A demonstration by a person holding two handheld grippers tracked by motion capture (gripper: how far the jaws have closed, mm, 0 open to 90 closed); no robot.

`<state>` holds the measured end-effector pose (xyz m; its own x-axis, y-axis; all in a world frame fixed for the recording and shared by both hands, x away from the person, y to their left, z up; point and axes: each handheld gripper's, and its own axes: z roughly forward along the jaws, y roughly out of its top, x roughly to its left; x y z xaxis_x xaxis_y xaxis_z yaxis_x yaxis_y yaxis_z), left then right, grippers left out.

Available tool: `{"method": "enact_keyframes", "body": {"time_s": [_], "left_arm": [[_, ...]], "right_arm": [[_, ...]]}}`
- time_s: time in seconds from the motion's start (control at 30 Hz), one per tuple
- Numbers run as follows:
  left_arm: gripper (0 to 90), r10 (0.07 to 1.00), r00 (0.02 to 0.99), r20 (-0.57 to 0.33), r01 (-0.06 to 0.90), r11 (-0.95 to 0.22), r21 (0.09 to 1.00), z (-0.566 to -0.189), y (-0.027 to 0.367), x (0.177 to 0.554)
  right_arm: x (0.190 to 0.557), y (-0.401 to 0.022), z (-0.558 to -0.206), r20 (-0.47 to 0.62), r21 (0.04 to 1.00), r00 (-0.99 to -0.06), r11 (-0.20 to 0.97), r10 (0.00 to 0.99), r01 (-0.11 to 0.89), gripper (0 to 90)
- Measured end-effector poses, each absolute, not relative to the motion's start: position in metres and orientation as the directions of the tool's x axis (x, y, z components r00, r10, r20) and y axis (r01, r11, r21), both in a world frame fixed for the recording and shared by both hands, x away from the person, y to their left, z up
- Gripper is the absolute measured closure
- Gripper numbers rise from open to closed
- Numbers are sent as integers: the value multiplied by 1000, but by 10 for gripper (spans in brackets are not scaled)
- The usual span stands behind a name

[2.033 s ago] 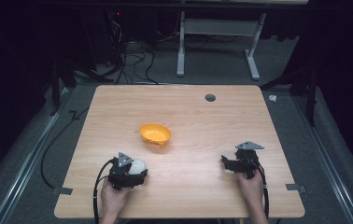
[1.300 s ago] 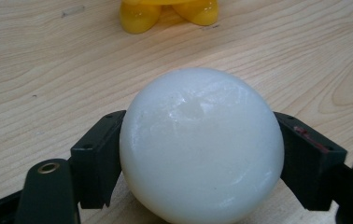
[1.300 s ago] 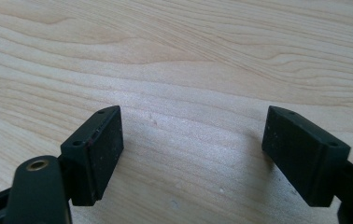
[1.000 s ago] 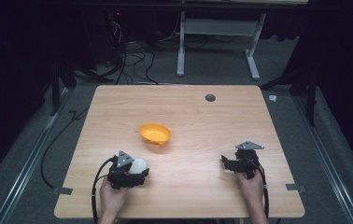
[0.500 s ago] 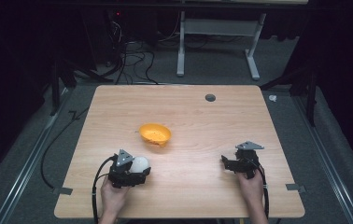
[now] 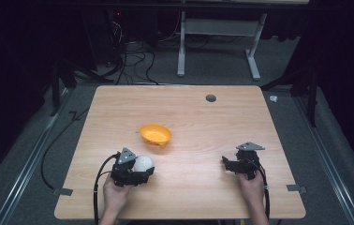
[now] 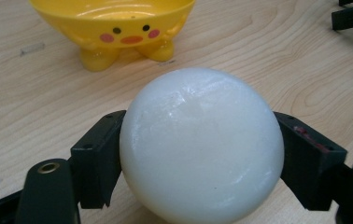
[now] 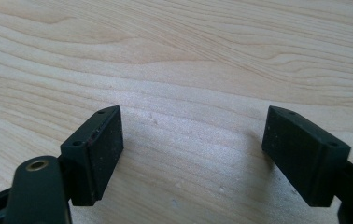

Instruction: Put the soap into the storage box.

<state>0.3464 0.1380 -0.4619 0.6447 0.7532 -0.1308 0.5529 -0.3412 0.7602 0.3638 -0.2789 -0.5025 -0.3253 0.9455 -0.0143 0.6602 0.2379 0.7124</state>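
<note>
Light wooden table [image 6: 203,117], yellow chick-faced bowl [image 6: 155,134] near its middle, dark round grommet [image 6: 210,98] toward far edge

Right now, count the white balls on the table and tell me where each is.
1. The white ball sits clamped between the jaws of the left hand-held gripper, near the table's front edge, just short of the yellow chick-faced bowl. No others are visible.

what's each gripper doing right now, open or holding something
Left gripper: shut on the white ball.
Right gripper: open, nothing between its jaws.
</note>
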Motion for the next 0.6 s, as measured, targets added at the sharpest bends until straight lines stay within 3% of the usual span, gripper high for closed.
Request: {"method": "enact_keyframes", "body": {"time_s": [0.6], "left_arm": [[239,745,655,-127,546,-350,761,-442,135,363]], "right_arm": [[364,-279,-502,-13,712,-328,239,944,660,213]]}}
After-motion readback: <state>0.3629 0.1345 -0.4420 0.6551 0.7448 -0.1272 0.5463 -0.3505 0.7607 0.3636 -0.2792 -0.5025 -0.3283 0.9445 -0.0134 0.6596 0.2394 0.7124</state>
